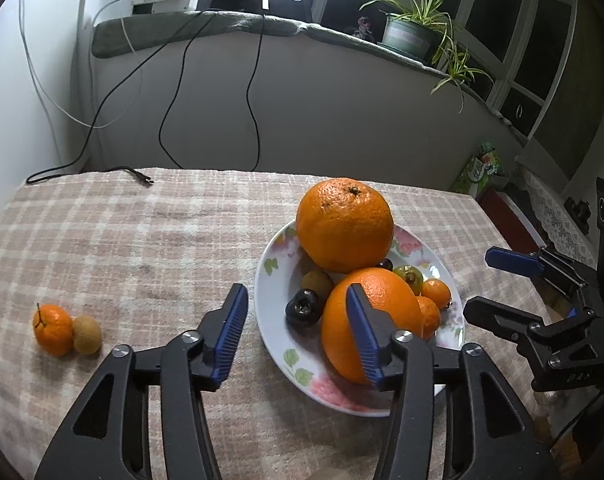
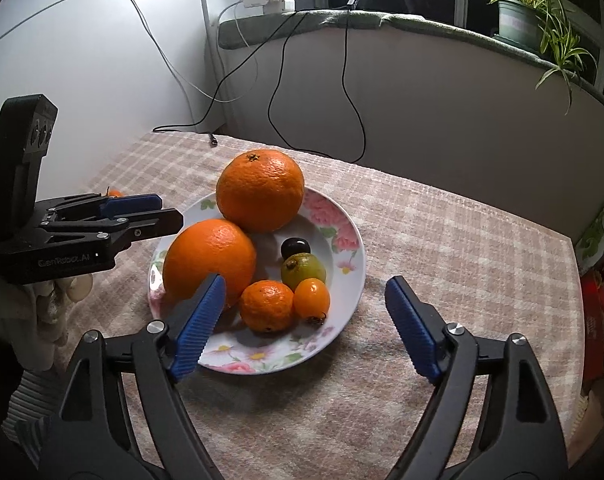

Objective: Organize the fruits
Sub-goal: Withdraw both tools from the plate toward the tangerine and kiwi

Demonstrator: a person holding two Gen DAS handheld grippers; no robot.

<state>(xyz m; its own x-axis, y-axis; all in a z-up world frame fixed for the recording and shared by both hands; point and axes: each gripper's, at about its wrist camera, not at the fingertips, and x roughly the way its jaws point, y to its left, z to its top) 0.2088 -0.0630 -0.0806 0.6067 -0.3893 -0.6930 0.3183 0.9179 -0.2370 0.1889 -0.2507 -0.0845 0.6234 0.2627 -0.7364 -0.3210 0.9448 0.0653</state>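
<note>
Nearest the left wrist camera, the left gripper, black-armed with ribbed blue pads, is hanging with its jaws spread wide and holding nothing; its right-hand pad is overlapping the near orange in that view, though whether it is touching the fruit cannot be told. The right gripper is likewise gaping wide and empty, low over the near rim of the shallow white ceramic plate with pink flower print.

On that plate, the small dimpled mandarin is sitting at the near edge, touching the smooth, glossy orange cherry tomato, an egg-shaped fruit whose long axis is running near to far, with its dried stem end pointing toward the right wrist camera. Just behind it, a smooth yellow-green round fruit is resting, and behind that a shiny dark, nearly black fruit. The near large pebbly-skinned orange is filling the plate's left side; the far large orange is sitting behind it with its stem scar pointing upward. A dull brown round fruit and a second glossy black fruit are showing only from the left side (the big oranges are hiding them from the right camera).

Well apart on the beige plaid woven tablecloth, a loose small mandarin is touching a matte brown longan-like fruit.
</note>
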